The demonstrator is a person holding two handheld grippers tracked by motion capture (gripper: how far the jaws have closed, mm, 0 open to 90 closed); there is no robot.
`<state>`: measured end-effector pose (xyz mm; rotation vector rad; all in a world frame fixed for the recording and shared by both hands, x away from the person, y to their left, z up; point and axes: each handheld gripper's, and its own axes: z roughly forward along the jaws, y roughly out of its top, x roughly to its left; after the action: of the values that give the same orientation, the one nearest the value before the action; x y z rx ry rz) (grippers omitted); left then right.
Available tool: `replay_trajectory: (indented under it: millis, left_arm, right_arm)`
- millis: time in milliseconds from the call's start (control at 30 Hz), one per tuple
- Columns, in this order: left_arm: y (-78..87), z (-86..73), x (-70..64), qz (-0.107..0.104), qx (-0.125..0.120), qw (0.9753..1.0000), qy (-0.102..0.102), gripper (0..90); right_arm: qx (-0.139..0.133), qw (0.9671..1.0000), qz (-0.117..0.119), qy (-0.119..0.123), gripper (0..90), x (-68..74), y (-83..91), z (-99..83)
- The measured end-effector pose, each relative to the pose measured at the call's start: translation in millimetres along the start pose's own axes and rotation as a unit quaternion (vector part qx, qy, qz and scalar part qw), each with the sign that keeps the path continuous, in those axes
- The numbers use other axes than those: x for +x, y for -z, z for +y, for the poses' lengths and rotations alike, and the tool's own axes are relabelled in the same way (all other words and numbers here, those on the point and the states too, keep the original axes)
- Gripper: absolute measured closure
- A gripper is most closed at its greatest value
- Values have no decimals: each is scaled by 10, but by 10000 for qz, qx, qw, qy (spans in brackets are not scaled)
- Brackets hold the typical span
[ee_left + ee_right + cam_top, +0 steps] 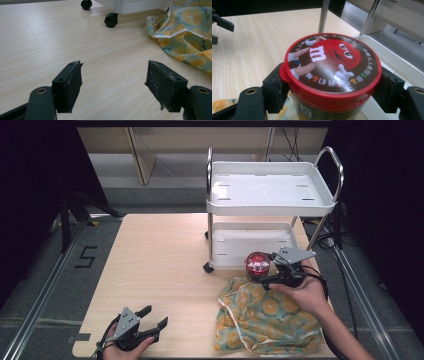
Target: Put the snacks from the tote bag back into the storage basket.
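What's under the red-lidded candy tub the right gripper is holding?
Directly below the red-lidded candy tub, held by the right gripper, lies the lemon-print cloth on the wooden table. The tub's base is hidden.

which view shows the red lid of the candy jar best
The right gripper view: the candy jar sits close up between the right claw jaws, its red lid and printed character plain. The high view shows the jar small, near the white cart, above the patterned cloth.

Lab – aluminium rail [42, 295], black curtains [30, 180], test table [155, 265].
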<state>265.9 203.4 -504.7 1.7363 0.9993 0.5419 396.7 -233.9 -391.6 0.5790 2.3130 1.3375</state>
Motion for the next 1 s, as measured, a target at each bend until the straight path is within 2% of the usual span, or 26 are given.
replay_trajectory:
  millis: [100,267,333,500,633,733,867,900,967,1000]
  left_arm:
    - [6,1,-1,36,26,10000,21,280]
    - [3,1,6,0,-15,10000,-13,280]
    - [5,1,7,0,-6,10000,-15,280]
    - [8,1,5,20,-5,10000,20,280]
    - [10,4,11,14,-2,10000,-9,280]
    - [9,4,13,10,-3,10000,-13,280]
    - [9,4,15,-2,-12,10000,-7,280]
    - [9,4,15,-7,-19,10000,-3,280]
    - [11,4,16,-10,-18,10000,-4,280]
    - [11,4,17,-11,-17,10000,-2,280]
  right_arm:
    - [55,10000,20,12,265,-6,-11,11]
    - [-7,10000,12,-29,265,-10,-35,26]
    - [-13,10000,-35,62,265,-25,-37,28]
    - [47,10000,22,41,265,-30,-48,33]
    - [-17,10000,-5,-34,265,-26,-74,33]
    - [4,10000,14,42,265,-35,-90,35]
    - [-25,10000,-56,32,265,-33,-109,44]
    - [-15,10000,-32,-29,265,-24,-115,44]
    - [31,10000,-23,47,265,-33,-117,53]
    - [48,10000,22,-7,265,-28,-124,55]
